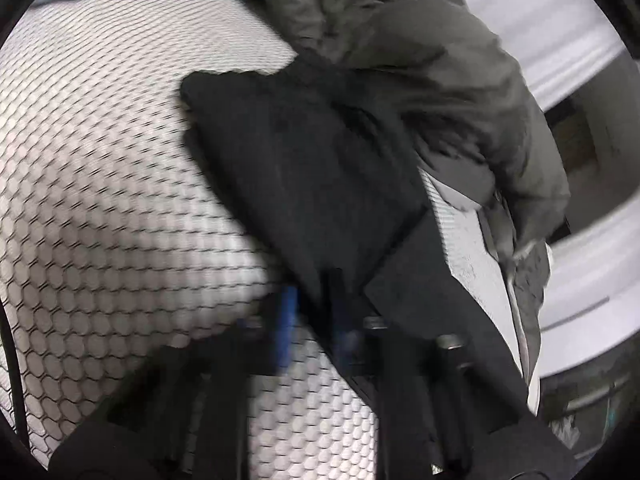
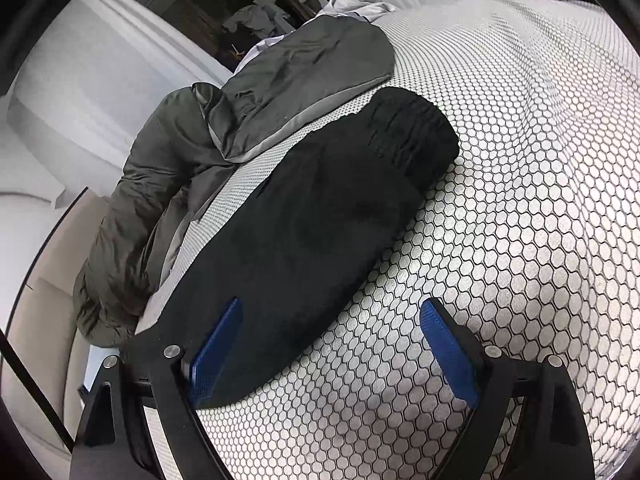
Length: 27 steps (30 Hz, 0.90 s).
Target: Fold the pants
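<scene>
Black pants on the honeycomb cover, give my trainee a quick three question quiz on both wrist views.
1. True or false: the right gripper is open.
2. What lies beside the pants, toward the cover's edge: A) jacket B) towel C) shoe?
3. In the left wrist view, what does the left gripper seem to pinch?

Key: 1 true. 2 A, the olive jacket. 3 The pants, though blur hides detail.
</scene>
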Tool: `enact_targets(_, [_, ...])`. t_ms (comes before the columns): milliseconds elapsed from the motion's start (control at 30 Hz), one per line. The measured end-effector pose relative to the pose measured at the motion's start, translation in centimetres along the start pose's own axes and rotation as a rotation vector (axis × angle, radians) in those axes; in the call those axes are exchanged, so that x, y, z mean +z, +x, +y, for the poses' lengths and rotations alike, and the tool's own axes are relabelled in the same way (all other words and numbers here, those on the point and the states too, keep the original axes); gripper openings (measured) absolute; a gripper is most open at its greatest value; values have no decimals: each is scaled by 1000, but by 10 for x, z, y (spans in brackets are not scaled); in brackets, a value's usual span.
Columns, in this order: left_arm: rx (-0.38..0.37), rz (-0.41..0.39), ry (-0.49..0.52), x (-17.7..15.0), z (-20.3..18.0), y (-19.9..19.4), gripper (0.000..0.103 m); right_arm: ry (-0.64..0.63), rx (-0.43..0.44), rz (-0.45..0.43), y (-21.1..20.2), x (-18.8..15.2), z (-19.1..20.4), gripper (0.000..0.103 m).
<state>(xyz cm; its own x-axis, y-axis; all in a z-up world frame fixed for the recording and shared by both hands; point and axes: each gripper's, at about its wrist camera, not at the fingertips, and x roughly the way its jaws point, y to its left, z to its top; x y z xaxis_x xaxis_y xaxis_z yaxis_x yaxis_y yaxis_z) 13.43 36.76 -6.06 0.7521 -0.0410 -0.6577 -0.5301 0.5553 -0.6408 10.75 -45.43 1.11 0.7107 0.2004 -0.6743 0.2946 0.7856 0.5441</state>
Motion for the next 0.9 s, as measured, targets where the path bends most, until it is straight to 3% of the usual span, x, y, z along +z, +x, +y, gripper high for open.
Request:
enact_targets(67, [-9, -43, -49, -3, 9, -14, 2, 20, -10, -7, 0, 3, -4, 92])
enact_targets(233, [7, -170, -21, -6, 16, -63, 1, 61, 7, -22, -4, 8, -14, 92])
enact_targets(400, [15, -119, -56, -1, 37, -72, 1, 104, 108, 25, 22, 21, -11, 91])
enact_targets(500, [3, -91, -18, -7, 32, -73, 1, 147, 117, 31, 39, 27, -12, 87])
enact_targets(567, [-5, -88, 17, -10, 22, -73, 2, 164, 114, 22, 47, 30, -12, 79])
enact_targets(600, [-15, -85, 35, -12, 18, -74, 2, 168, 111, 19, 50, 31, -12, 65])
enact_targets(633, [-23, -80, 43, -14, 15, -73, 8, 172, 118, 23, 53, 32, -12, 37])
enact_targets(700, [-36, -61, 43, -17, 10, -69, 27, 194, 131, 34, 55, 30, -14, 15])
enact_targets(733, [-35, -57, 41, -19, 7, -64, 35, 186, 132, 26, 49, 29, -15, 10])
enact_targets(833, [-47, -10, 37, -23, -1, -50, 36, 158, 122, -8, 23, 22, -18, 8])
enact_targets(900, [-52, 33, 46, -25, -6, -38, 36, 154, 65, -16, 16, 15, -28, 10])
